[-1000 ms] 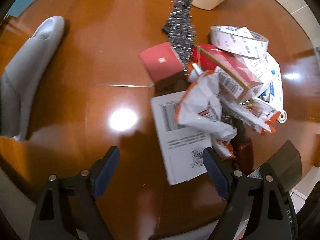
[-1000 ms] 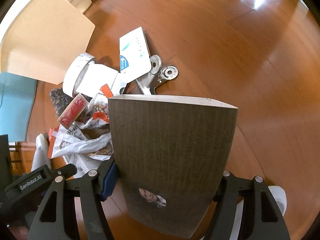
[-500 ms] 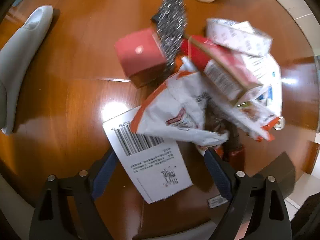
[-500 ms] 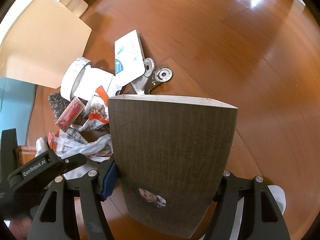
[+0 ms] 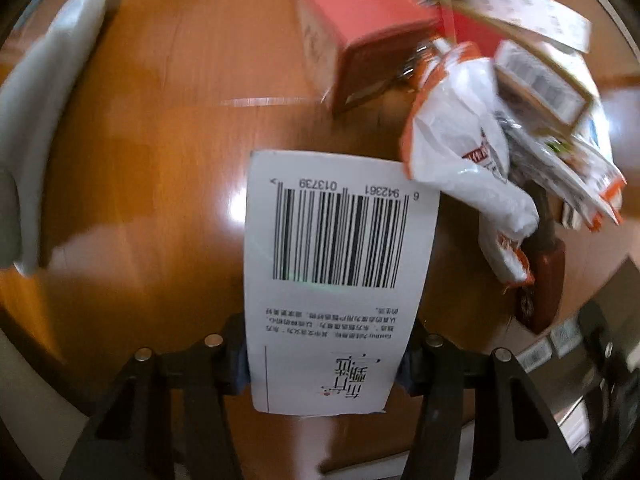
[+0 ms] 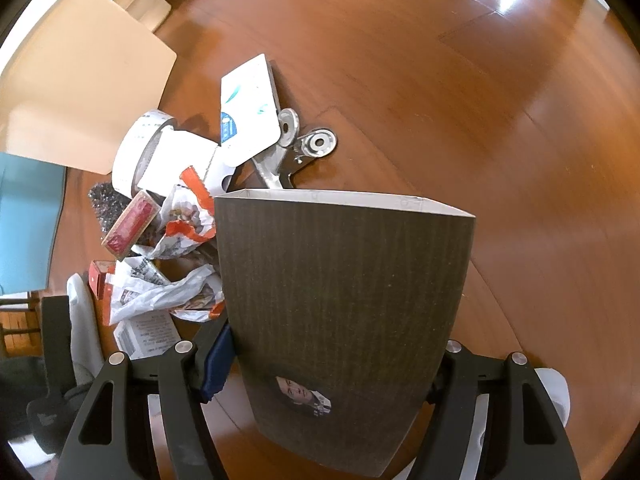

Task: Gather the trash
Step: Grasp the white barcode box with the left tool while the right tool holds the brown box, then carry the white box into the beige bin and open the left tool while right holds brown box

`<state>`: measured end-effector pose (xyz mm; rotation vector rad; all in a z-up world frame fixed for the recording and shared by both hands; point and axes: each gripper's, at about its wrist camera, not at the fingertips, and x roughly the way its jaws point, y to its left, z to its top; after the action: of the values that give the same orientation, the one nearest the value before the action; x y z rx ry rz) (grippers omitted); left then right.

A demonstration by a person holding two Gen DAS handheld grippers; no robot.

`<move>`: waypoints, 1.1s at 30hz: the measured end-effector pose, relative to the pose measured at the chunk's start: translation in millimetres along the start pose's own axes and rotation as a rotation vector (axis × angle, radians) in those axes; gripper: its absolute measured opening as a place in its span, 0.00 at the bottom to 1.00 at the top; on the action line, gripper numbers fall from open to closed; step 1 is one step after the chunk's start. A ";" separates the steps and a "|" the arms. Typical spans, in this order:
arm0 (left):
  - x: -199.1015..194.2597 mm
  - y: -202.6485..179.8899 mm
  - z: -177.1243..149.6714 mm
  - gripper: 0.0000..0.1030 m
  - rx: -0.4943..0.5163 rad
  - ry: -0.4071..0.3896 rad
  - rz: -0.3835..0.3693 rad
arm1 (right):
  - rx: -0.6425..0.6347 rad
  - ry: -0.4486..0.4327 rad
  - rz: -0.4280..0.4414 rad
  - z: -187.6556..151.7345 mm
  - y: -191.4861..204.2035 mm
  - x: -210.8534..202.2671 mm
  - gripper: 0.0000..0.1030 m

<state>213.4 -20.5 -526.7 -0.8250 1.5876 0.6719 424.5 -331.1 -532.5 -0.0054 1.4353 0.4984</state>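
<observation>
My left gripper [image 5: 324, 360] is shut on a white box with a barcode [image 5: 336, 264], its jaws clamping the box's near end. Beyond it lies a trash pile: a red box [image 5: 360, 20], a crumpled white and orange wrapper [image 5: 460, 148] and a tape roll [image 5: 532, 12]. My right gripper [image 6: 332, 364] is shut on a dark brown box [image 6: 344, 304] with a small portrait sticker, holding it upright beside the pile. The white box also shows in the right wrist view [image 6: 148, 332], next to the wrapper [image 6: 176, 296].
The wooden table [image 6: 480, 120] carries a metal clip [image 6: 308, 144], a white and blue card [image 6: 248, 108] and a beige board [image 6: 76, 92]. A white curved object [image 5: 40, 120] lies at the left. A dark red object [image 5: 548, 280] lies right of the wrapper.
My left gripper moved forward onto the white barcode box and closed on it. The pile now looks nearer. My right gripper kept holding the brown box still.
</observation>
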 end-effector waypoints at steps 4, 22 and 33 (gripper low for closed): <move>-37.3 -26.6 -8.1 0.51 0.193 -0.105 0.013 | 0.004 -0.014 0.004 2.7 0.4 -1.6 0.71; -322.2 -105.0 172.7 0.51 0.444 -0.661 -0.006 | 0.164 -0.187 0.063 29.8 -27.2 -41.8 0.71; -268.8 -115.4 216.5 0.71 0.448 -0.529 0.101 | 0.143 -0.238 0.063 47.6 -23.1 -54.2 0.71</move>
<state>455.5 123.7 -296.4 -0.2080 1.2277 0.5197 474.2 -355.3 -480.7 0.2077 1.2372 0.4320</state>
